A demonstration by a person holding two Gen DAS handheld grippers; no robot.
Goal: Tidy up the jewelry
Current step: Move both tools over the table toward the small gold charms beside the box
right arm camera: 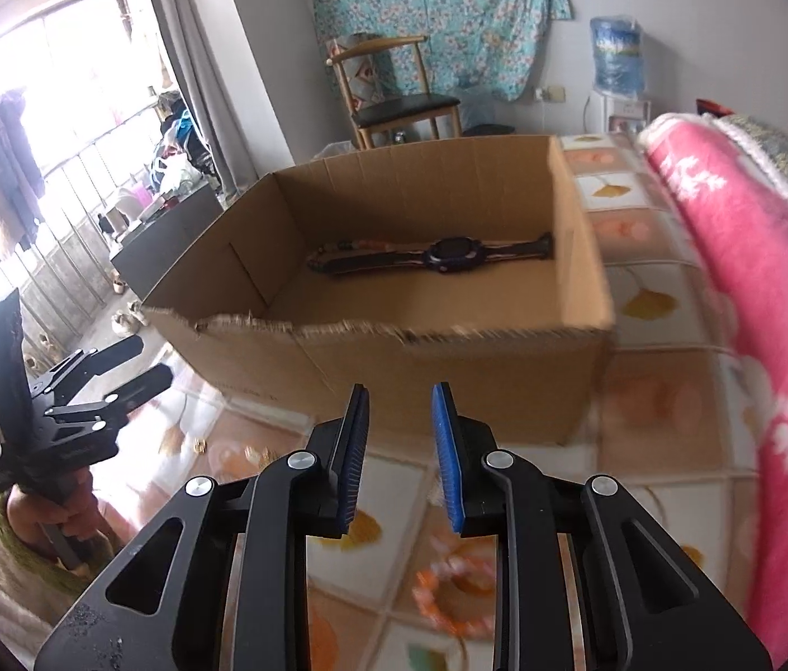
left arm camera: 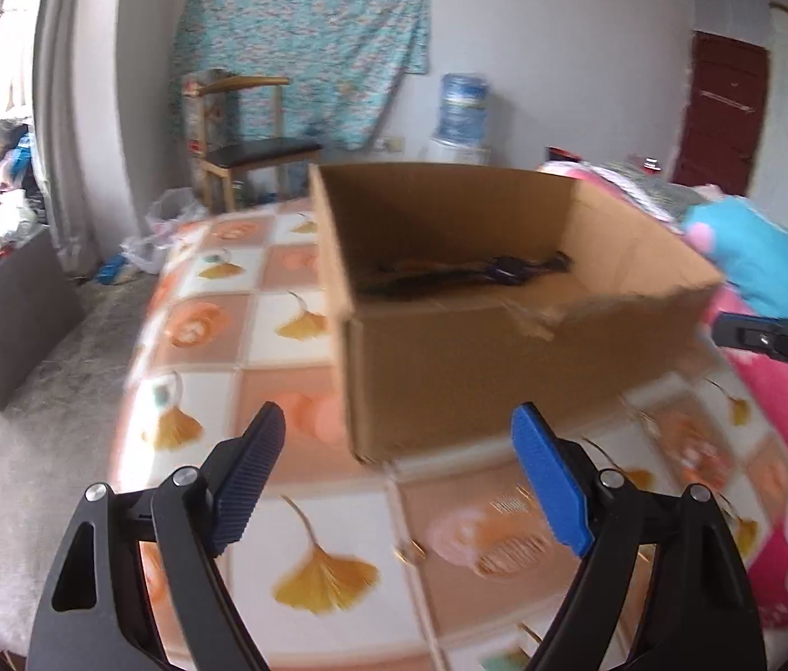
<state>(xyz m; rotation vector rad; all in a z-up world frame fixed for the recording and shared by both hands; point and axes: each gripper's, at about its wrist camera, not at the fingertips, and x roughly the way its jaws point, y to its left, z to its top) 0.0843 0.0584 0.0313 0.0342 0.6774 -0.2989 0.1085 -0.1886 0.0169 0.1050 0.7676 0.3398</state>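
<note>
An open cardboard box (left arm camera: 450, 369) (right arm camera: 422, 369) stands on the tiled-pattern bedspread (left arm camera: 282, 302). Inside it lie a dark wristwatch (right arm camera: 450, 251) and a beaded strap (right arm camera: 346, 257); in the left wrist view they show only as dark shapes (left arm camera: 483, 271). My left gripper (left arm camera: 399, 447) (right arm camera: 151, 360) is open wide before the box's near corner, with nothing between its pads. My right gripper (right arm camera: 398, 419) (left arm camera: 757, 335) stands narrowly open in front of the box, and its gap is empty. An orange and white bead bracelet (right arm camera: 450, 598) lies on the bedspread under it. A small gold piece (right arm camera: 199, 443) lies further left.
A pink blanket (right arm camera: 729, 307) is heaped along the right of the bed, with a blue plush toy (left arm camera: 757, 263) on it. The bed's left edge drops to the floor (left arm camera: 31, 419). A chair (right arm camera: 394, 95) and a water dispenser (right arm camera: 617, 67) stand by the far wall.
</note>
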